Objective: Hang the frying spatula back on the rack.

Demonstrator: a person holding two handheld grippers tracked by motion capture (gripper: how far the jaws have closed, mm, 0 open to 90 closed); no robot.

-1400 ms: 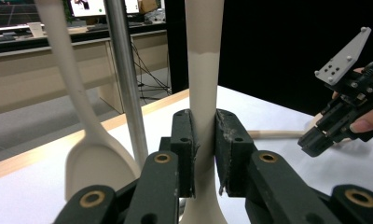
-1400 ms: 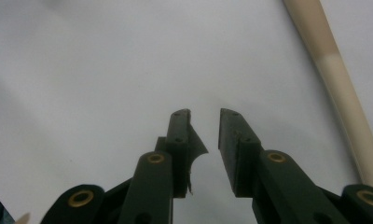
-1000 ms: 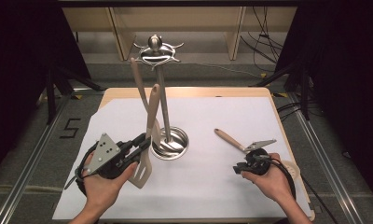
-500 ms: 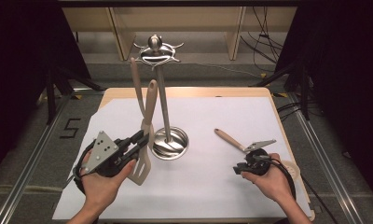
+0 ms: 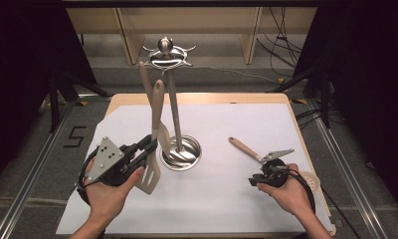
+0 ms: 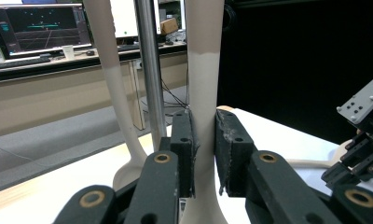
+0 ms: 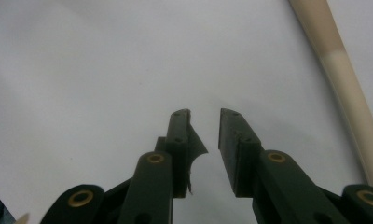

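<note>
White paper [image 5: 247,129] covers the wooden table [image 5: 197,97] in front of me, dark curtains at either side and a bench with a monitor [image 6: 40,25] beyond. What I'm working on is the beige slotted spatula [image 5: 154,144]: my left gripper [image 6: 204,140] has its pads clamped on the lower part of the handle, just above where it widens into the blade, and holds it upright with the blade hanging just beside the round steel base of the utensil stand [image 5: 169,99]. Its handle top rises toward the hooked crown of that stand, close to a second beige utensil [image 5: 146,84] that already hangs there, touching or nearly touching it; I cannot tell which.

I judge the spatula light and stiff, with a smooth, rounded handle that could twist between the pads. Gripping low gives control over the top end, which I'd guess must meet a hook.

My right gripper [image 7: 204,126] rests low over the paper, jaws narrowly parted with nothing between them. Just past it lies a wooden-handled pair of tongs [image 5: 259,153], and a pale slotted piece [image 5: 311,180] peeks out behind my right hand [image 5: 289,191].
</note>
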